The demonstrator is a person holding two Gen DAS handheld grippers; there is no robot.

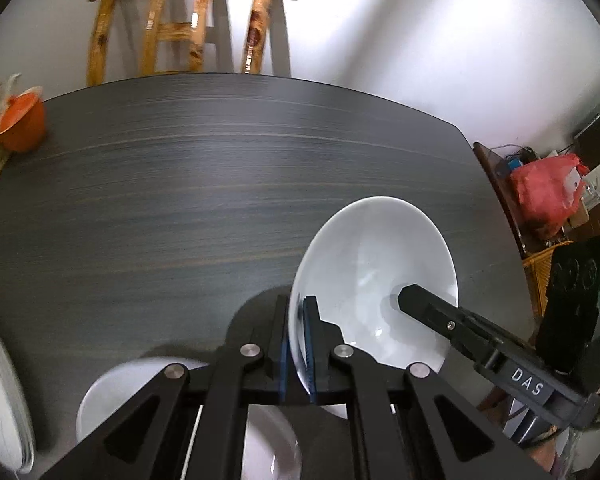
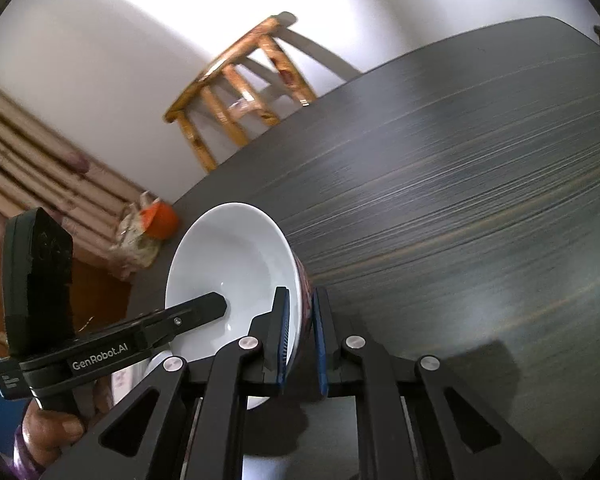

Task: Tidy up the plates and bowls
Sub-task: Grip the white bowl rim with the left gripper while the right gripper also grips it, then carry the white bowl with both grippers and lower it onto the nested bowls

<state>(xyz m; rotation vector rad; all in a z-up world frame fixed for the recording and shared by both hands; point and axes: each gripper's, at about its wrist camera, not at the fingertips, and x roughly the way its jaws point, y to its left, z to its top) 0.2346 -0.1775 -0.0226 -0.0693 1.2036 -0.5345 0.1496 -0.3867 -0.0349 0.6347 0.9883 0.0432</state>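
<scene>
We see the left claw (image 1: 297,344) clamped on the near rim of a white bowl (image 1: 364,264) | right claw (image 2: 303,336) clamped on the opposite rim of that bowl | bowl tilted above the dark table (image 1: 180,184) | second white bowl (image 1: 112,392) under the left claw | plates (image 1: 0,392) at left edge

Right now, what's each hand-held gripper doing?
Left hand-held gripper: shut on the white bowl's rim.
Right hand-held gripper: shut on the same bowl's opposite rim.
</scene>
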